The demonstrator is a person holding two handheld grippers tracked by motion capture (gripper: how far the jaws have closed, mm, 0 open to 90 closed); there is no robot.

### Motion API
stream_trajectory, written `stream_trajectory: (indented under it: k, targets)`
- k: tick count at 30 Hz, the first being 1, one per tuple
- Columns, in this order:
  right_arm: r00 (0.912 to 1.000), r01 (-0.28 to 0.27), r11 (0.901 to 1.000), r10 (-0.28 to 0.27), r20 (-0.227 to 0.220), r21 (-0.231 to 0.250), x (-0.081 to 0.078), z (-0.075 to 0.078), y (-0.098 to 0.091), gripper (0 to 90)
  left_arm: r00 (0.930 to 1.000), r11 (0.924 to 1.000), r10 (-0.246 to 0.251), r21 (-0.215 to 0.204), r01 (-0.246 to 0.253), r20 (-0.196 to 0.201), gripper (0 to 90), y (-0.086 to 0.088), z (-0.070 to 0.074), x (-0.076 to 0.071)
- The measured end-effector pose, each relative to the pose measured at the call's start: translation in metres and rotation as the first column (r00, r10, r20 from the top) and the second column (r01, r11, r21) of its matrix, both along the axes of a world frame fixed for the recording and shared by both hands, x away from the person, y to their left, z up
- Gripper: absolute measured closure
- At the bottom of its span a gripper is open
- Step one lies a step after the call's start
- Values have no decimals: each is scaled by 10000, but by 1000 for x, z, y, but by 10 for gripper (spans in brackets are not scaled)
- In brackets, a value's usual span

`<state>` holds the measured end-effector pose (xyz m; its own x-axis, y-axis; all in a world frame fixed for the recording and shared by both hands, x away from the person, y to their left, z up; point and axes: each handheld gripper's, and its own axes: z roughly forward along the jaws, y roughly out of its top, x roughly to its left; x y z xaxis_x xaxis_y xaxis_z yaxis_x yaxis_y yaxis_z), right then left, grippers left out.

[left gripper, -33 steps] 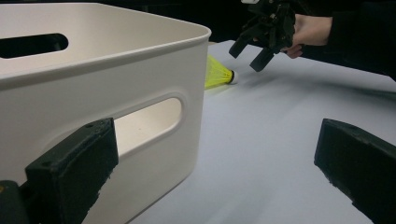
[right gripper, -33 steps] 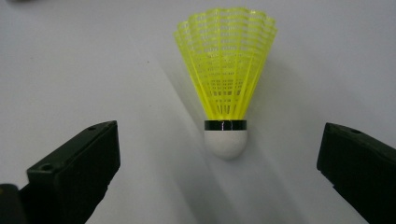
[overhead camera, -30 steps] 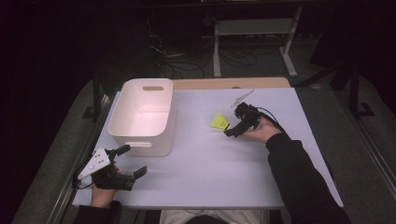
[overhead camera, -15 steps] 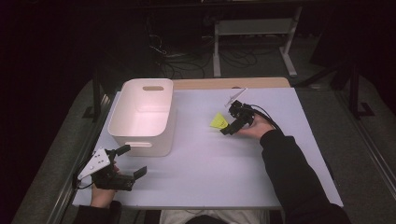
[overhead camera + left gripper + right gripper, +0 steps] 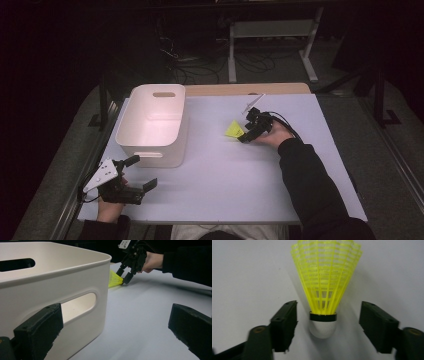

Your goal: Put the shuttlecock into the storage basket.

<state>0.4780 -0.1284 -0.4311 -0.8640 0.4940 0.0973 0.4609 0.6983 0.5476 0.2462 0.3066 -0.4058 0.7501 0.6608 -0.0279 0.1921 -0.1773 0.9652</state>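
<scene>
The pale lavender tabletop [image 5: 220, 175] is evenly lit from above while the surroundings are left dark; slight motion blur is seen on the right gripper view's near jaws.

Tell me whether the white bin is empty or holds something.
Empty: the high view shows the white bin's bare inside, and the yellow shuttlecock lies outside on the table.

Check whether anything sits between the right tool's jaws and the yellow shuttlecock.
Nothing visible does. The shuttlecock lies on the table between the right tool's jaws, which have just been closing; bare gaps remain beside its white cork.
</scene>
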Motion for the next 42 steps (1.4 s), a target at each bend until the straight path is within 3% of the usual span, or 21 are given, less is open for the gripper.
stream_trajectory:
  k: [9,13,28,33,42]
  targets:
    - [9986,-343,9994,339,-412,-110,2,-3,-3,500,10000,10000,-1,-10,1,2,0,0,0,0]
    - [9974,-529,9986,527,-488,-20,2,-2,-5,623,10000,10000,-1,0,1,-2,0,0,0,0]
    - [9992,-354,9994,355,-177,38,-1,10,-9,635,10000,10000,25,10,-25,-9,0,0,0,0]
    - [9998,-129,9996,132,-117,260,-5,20,-12,635,9999,9999,122,-16,-122,15,0,1,0,-1]
    - [10000,-19,9997,19,-6,254,-11,31,-14,635,9999,9999,121,-10,-121,3,0,0,0,-1]
